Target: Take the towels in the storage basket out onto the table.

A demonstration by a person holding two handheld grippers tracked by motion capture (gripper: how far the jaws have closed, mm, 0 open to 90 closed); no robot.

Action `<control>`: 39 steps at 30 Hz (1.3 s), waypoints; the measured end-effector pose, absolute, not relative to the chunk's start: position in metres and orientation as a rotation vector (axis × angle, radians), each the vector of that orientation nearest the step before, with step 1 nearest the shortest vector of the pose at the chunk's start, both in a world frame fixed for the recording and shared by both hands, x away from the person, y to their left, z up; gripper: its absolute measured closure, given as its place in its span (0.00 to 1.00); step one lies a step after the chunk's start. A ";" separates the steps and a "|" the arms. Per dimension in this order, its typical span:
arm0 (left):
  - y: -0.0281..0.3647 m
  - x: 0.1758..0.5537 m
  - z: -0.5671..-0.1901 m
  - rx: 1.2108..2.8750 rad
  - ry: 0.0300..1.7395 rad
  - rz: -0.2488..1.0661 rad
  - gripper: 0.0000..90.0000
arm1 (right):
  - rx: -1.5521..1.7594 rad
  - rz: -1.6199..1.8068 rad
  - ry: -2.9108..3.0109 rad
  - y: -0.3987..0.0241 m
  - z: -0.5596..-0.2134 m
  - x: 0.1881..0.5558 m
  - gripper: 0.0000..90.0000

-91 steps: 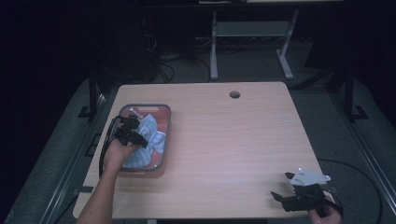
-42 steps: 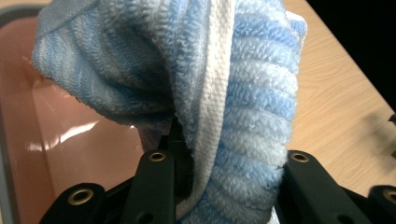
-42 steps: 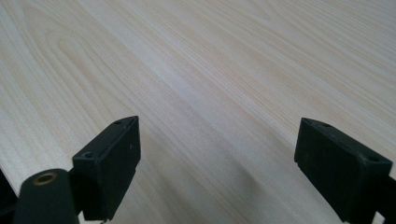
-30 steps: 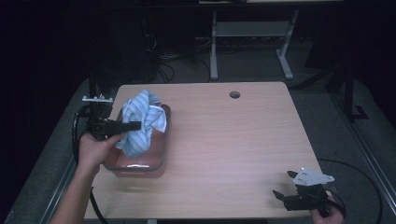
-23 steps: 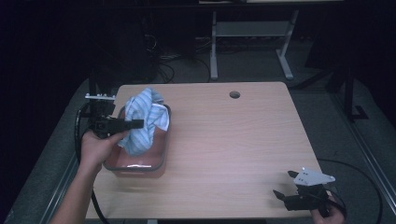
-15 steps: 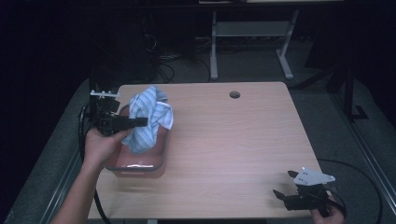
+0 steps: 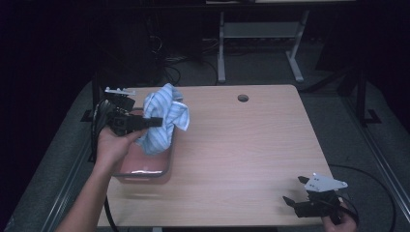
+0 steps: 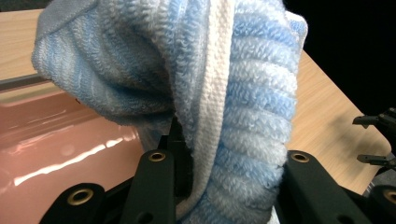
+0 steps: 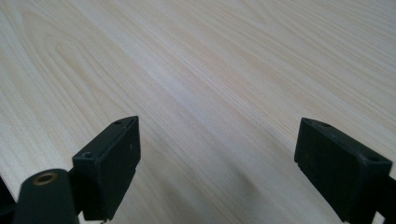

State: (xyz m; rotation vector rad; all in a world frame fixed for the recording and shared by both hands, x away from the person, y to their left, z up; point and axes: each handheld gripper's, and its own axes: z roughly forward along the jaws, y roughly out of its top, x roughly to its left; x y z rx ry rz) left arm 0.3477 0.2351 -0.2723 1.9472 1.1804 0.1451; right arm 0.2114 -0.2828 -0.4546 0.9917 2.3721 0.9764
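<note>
A blue and white striped towel (image 7: 164,116) hangs bunched above the pink bin (image 7: 145,171) at the table's left. My left gripper (image 7: 157,121) is shut on it, held level over the bin and pointing right. In the left gripper view the towel (image 8: 243,93) drapes between and over the black jaws of my left gripper (image 8: 229,161), with the glossy pink bin (image 8: 56,140) below. My right gripper (image 7: 292,189) rests near the table's front right corner. Its jaws stand wide open over bare wood in the right gripper view (image 9: 217,135).
The wooden table (image 7: 241,145) has a round cable hole (image 7: 242,98) near its far edge. The floor around is dark, with a metal stand (image 7: 261,34) behind the table. The right hand's gripper (image 8: 378,140) shows far off in the left gripper view.
The left gripper, earlier down in the bin on the towel, has lifted it out and carried it up and slightly right. The right gripper has stayed put.
</note>
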 end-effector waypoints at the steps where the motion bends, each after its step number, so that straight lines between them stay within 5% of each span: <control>1: 0.232 0.348 -0.272 1.951 1.175 0.145 0.75 | 0.992 0.977 2.372 -0.283 -0.455 0.211 0.15; 39: 0.155 0.366 -0.282 2.051 1.080 0.089 0.75 | 0.996 1.005 2.359 -0.284 -0.452 0.210 0.15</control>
